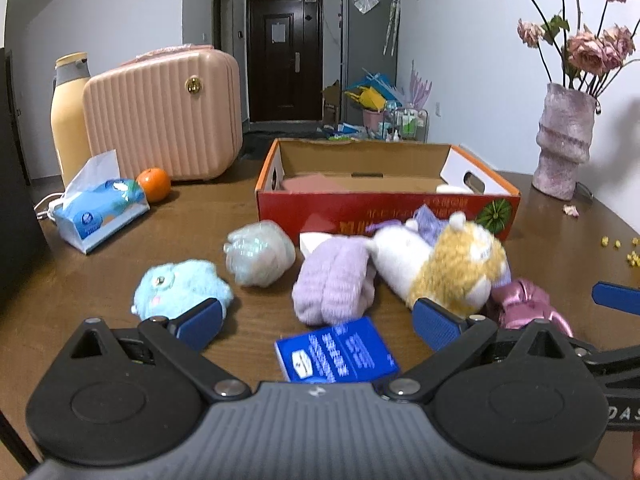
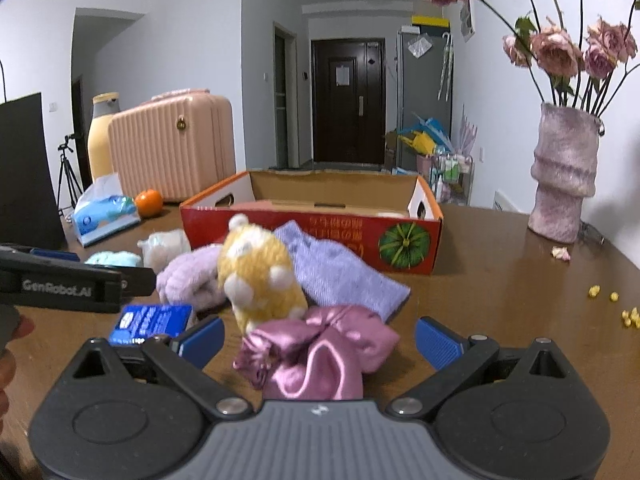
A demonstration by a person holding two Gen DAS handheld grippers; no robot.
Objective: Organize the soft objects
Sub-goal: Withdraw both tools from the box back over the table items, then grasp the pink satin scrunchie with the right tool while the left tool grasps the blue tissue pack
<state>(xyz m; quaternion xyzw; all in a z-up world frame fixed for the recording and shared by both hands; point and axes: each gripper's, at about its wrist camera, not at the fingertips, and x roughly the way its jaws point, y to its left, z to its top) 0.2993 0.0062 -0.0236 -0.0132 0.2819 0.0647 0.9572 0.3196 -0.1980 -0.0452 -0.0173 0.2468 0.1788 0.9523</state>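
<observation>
Soft items lie on a brown table in front of a red cardboard box (image 1: 384,212) (image 2: 312,236). A light blue plush (image 1: 180,288), a pale bundle (image 1: 258,254), a lilac fluffy roll (image 1: 334,280) (image 2: 192,276), a yellow-and-white plush (image 1: 452,268) (image 2: 260,276), a lavender cloth (image 2: 340,272) and a pink satin pouch (image 1: 528,306) (image 2: 320,352) are spread out. My left gripper (image 1: 318,326) is open above a blue packet (image 1: 336,350). My right gripper (image 2: 320,338) is open with the pink pouch between its fingers, not touching them.
A pink hard case (image 1: 164,114), a yellow flask (image 1: 68,120), a tissue pack (image 1: 100,208) and an orange (image 1: 154,184) stand at the back left. A vase of dried roses (image 2: 564,176) is at the right, with yellow crumbs (image 2: 624,312) near it.
</observation>
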